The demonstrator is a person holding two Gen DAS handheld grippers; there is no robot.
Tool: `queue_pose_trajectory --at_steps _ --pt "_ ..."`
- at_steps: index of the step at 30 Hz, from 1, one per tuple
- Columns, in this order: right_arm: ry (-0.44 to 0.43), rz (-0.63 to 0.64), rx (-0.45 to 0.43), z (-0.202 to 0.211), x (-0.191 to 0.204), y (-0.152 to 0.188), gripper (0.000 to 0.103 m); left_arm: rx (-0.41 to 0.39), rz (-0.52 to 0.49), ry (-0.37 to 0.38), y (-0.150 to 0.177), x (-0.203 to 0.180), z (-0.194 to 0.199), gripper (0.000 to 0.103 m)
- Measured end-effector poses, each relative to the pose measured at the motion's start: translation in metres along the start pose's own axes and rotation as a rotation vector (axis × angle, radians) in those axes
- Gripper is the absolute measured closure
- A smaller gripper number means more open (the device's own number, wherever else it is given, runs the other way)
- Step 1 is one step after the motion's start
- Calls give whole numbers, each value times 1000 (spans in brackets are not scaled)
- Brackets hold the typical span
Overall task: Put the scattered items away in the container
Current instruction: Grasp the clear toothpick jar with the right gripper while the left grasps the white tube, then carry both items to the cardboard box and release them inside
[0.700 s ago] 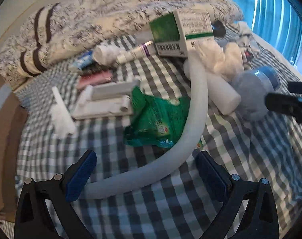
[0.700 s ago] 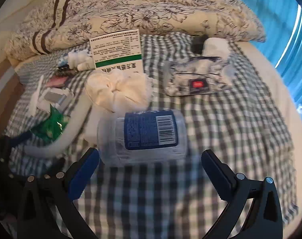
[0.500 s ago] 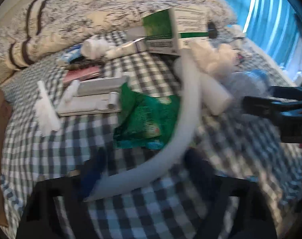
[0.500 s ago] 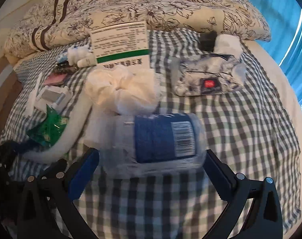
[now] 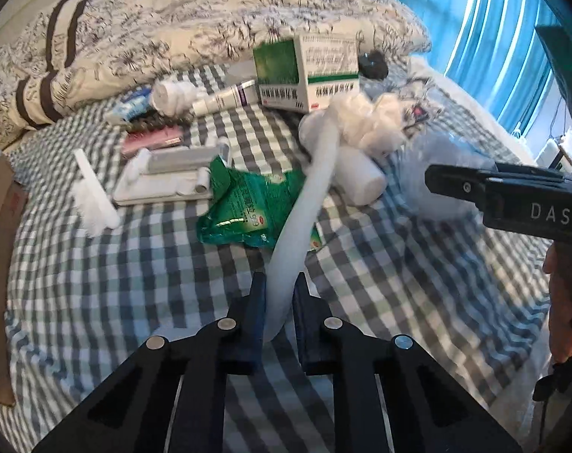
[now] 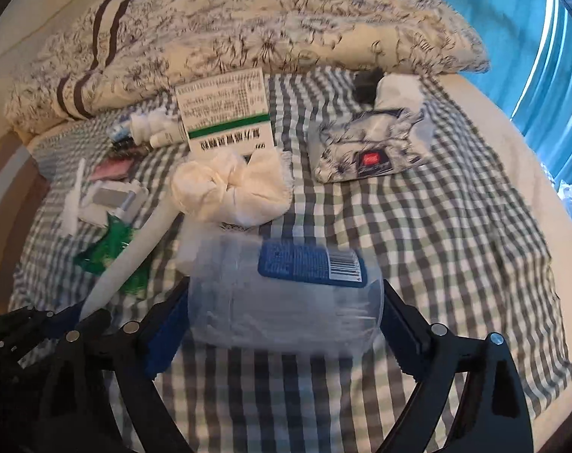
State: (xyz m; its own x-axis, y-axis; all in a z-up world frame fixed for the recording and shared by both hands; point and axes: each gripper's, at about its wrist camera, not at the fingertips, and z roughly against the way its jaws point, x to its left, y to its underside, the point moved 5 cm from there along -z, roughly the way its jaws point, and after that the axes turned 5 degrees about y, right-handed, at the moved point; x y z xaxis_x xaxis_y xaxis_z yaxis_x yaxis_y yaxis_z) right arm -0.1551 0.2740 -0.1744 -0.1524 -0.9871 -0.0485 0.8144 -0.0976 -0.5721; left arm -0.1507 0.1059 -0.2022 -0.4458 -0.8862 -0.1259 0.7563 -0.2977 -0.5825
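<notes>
Now the left hand-held gripper (image 5: 279,294) has closed from spread to pinching the white foam tube (image 5: 304,196). Right hand-held gripper (image 6: 286,321) likewise clamps the clear plastic jar (image 6: 286,302), seemingly lifted off the bed (image 6: 437,245); both items appear ready for stowing.

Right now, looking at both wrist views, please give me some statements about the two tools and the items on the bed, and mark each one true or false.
1. The left tool is closed on the white foam tube. True.
2. The right tool is empty. False: a clear plastic container with a blue label sits between its fingers.
3. The green foil packet lies partly under the white foam tube. True.
4. The green-and-white medicine box lies in front of the right tool, nearer than the crumpled white cloth. False: it stands behind the cloth, near the floral quilt.
</notes>
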Motion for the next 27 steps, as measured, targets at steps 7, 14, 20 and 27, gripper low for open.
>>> queue_pose_trajectory --at_steps 7,14,20,27 --pt "3 -17 -85 52 -1 -3 13 -108 26 -13 -16 -2 64 91" --pt "-6 -11 -141 95 9 -1 13 -188 50 -37 -21 4 113 91" --pt "-35 28 -170 126 41 -5 13 -246 89 -51 -21 25 160 91" --pt "-111 138 -256 176 128 -32 13 -367 140 -79 -38 79 237 91"
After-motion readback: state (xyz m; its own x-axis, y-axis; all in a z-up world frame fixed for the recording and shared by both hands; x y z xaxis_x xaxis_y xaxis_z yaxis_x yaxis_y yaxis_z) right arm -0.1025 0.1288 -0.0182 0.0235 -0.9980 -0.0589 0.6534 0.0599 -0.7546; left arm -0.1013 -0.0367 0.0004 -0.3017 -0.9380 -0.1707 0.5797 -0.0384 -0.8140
